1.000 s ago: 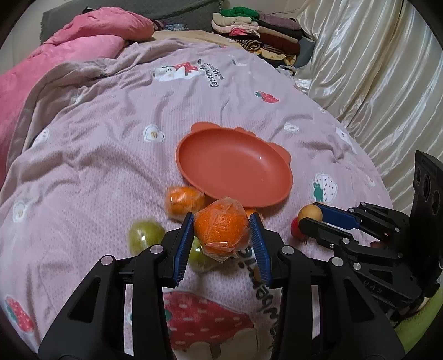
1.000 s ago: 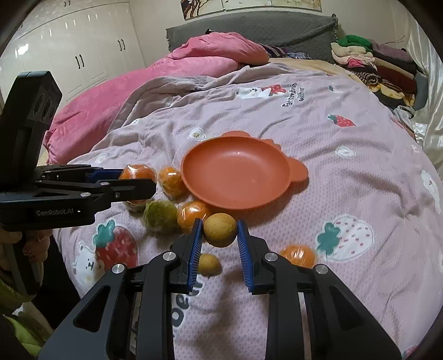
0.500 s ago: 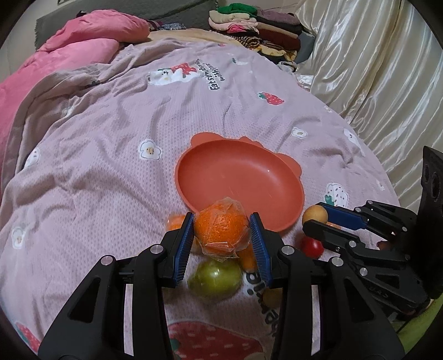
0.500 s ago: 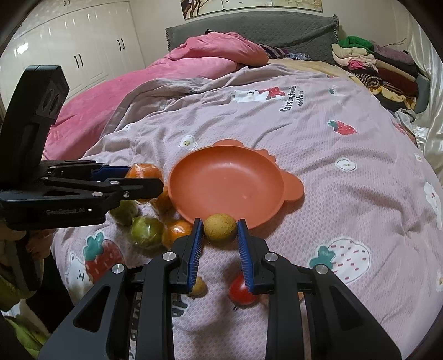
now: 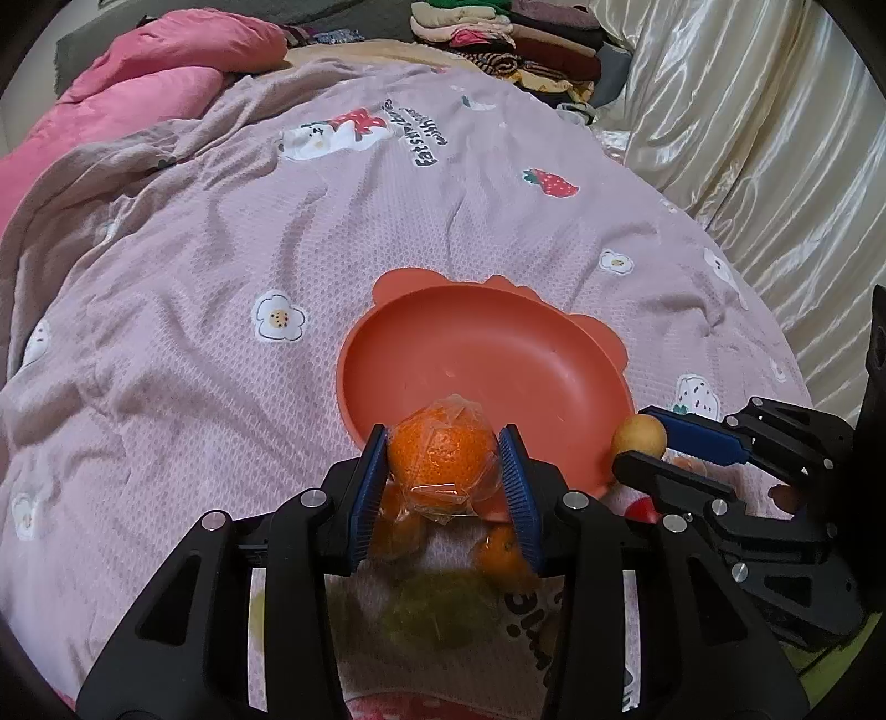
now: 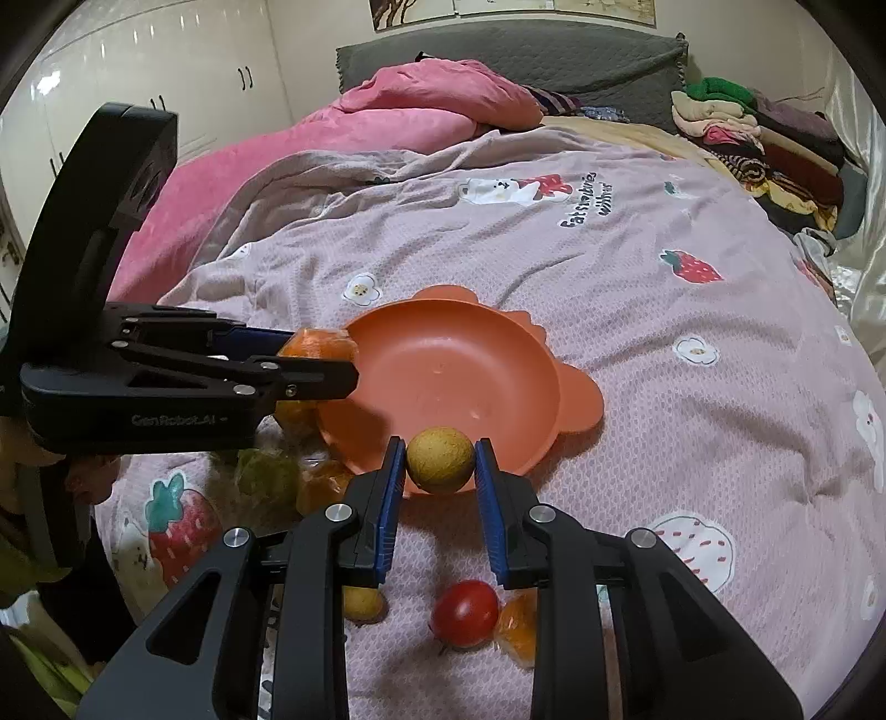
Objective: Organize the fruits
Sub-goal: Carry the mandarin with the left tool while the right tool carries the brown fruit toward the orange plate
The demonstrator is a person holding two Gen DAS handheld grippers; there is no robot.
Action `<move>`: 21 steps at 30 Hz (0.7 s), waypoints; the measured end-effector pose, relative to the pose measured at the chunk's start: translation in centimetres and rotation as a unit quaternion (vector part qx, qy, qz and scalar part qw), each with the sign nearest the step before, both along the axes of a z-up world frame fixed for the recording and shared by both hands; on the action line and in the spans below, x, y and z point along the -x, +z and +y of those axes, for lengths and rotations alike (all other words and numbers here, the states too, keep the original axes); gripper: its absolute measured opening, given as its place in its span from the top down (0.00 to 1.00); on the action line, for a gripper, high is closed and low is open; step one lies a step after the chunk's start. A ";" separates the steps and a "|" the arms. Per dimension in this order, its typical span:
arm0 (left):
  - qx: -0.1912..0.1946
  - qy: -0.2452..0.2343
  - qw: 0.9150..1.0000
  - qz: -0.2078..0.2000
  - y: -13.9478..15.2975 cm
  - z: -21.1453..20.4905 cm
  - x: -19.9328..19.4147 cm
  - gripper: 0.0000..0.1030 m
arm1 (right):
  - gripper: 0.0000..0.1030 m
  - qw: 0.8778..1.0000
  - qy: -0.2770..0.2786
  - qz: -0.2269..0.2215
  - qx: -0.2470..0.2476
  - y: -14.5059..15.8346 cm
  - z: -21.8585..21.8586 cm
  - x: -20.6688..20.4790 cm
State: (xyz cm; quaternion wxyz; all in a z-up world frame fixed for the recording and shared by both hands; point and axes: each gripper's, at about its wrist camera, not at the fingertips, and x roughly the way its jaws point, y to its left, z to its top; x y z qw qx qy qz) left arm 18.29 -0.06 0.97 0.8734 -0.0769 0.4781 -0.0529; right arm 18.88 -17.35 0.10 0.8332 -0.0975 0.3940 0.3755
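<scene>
An orange-red plate (image 5: 498, 354) (image 6: 443, 365) with ear-shaped tabs lies on the pink quilt. My left gripper (image 5: 443, 465) (image 6: 338, 360) is shut on a plastic-wrapped orange (image 5: 440, 457) (image 6: 318, 343), held over the plate's near-left rim. My right gripper (image 6: 437, 465) (image 5: 637, 446) is shut on a small yellow-brown round fruit (image 6: 440, 459) (image 5: 639, 436) at the plate's near rim. On the quilt below lie wrapped oranges (image 5: 501, 554) (image 6: 321, 487), a green fruit (image 5: 437, 609) (image 6: 266, 471), a red tomato (image 6: 464, 612), a small yellow fruit (image 6: 362, 603) and another wrapped orange (image 6: 518, 617).
A pink blanket (image 6: 360, 122) is bunched at the far left of the bed. Folded clothes (image 6: 764, 138) (image 5: 526, 39) are stacked at the far right. A shiny cream curtain (image 5: 775, 138) hangs along the right side. White wardrobes (image 6: 138, 83) stand at the left.
Both grippers have moved forward toward the plate with their fruits; the plate looks nearer and the loose fruits have slid beneath the fingers. Both grips are unchanged.
</scene>
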 end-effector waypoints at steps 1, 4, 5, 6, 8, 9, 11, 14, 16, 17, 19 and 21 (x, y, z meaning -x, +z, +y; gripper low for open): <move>0.001 -0.001 1.000 0.001 0.0 0.0 -0.2 0.69 | 0.76 1.000 0.001 0.000 0.001 0.0 0.1 -0.1; 0.002 -0.005 1.000 0.005 -0.1 0.0 -0.7 0.69 | 0.76 1.000 0.004 0.001 0.003 -0.1 0.2 -0.3; 0.004 -0.007 1.000 0.010 -0.3 0.0 -0.9 0.69 | 0.76 1.000 0.004 0.000 0.004 -0.2 0.3 -0.3; 0.003 -0.008 1.000 0.012 -0.4 -0.1 -1.1 0.69 | 0.76 1.000 0.005 -0.001 0.006 -0.2 0.3 -0.3; 0.001 -0.009 1.000 0.016 -0.7 -0.1 -1.4 0.69 | 0.76 1.000 0.006 0.000 0.008 -0.3 0.5 -0.4; 0.001 -0.009 1.000 0.017 -0.7 -0.1 -1.4 0.68 | 0.76 1.000 0.006 0.000 0.009 -0.3 0.5 -0.4; 0.000 -0.008 1.000 0.019 -0.9 0.0 -1.5 0.68 | 0.76 1.000 0.005 0.002 0.014 -0.5 0.6 -0.6; -0.001 -0.006 1.000 0.022 -1.1 0.0 -1.6 0.68 | 0.76 1.000 0.005 0.003 0.018 -0.7 0.8 -0.8; -0.002 -0.006 1.000 0.024 -1.2 0.0 -1.6 0.68 | 0.76 1.000 0.007 0.004 0.020 -0.7 0.9 -0.9; -0.001 -0.005 1.000 0.024 -1.3 0.1 -1.7 0.68 | 0.76 1.000 0.008 0.005 0.022 -0.8 1.1 -1.0; 0.000 -0.005 1.000 0.024 -1.3 0.1 -1.7 0.68 | 0.76 1.000 0.009 0.006 0.025 -0.9 1.2 -1.1; -0.001 -0.005 1.000 0.023 -1.4 0.1 -1.7 0.68 | 0.76 0.999 0.010 0.007 0.029 -1.1 1.4 -1.2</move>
